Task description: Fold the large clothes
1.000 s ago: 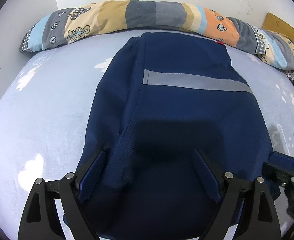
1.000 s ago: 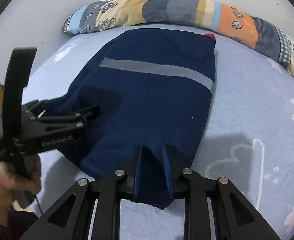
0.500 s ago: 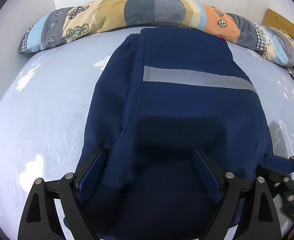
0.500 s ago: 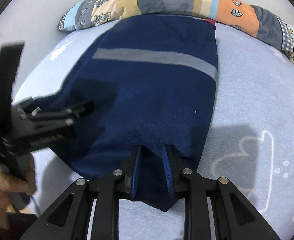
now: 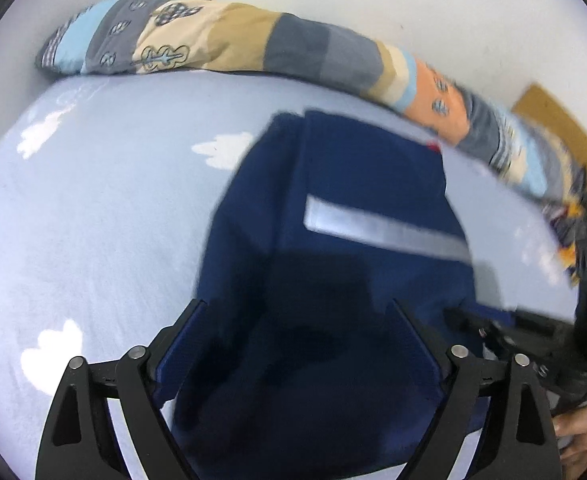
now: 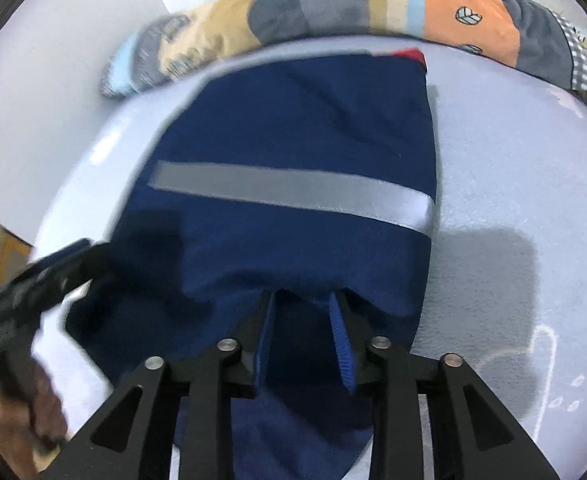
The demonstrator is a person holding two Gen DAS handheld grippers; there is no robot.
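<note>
A navy garment (image 5: 353, 184) with a grey reflective stripe (image 5: 381, 232) lies on a light blue bed sheet (image 5: 93, 220). My left gripper (image 5: 299, 340) is open wide, and the garment's near part fills the space between its fingers. In the right wrist view the same garment (image 6: 293, 120) and stripe (image 6: 293, 192) run away from me. My right gripper (image 6: 303, 332) is shut on a bunch of the garment's near edge, with the fabric draped over its tips. The left gripper (image 6: 53, 272) shows blurred at the garment's left side, and the right gripper (image 5: 493, 332) at the right.
A long patchwork pillow (image 5: 253, 48) lies along the white wall at the far end of the bed. A wooden board (image 5: 565, 120) and some patterned cloth sit at the far right. A hand (image 6: 25, 412) holds the left tool.
Both grippers have moved forward towards the pillow, and the views are blurred. The right gripper has carried the garment's near edge closer to the stripe. The left view has swung left.
</note>
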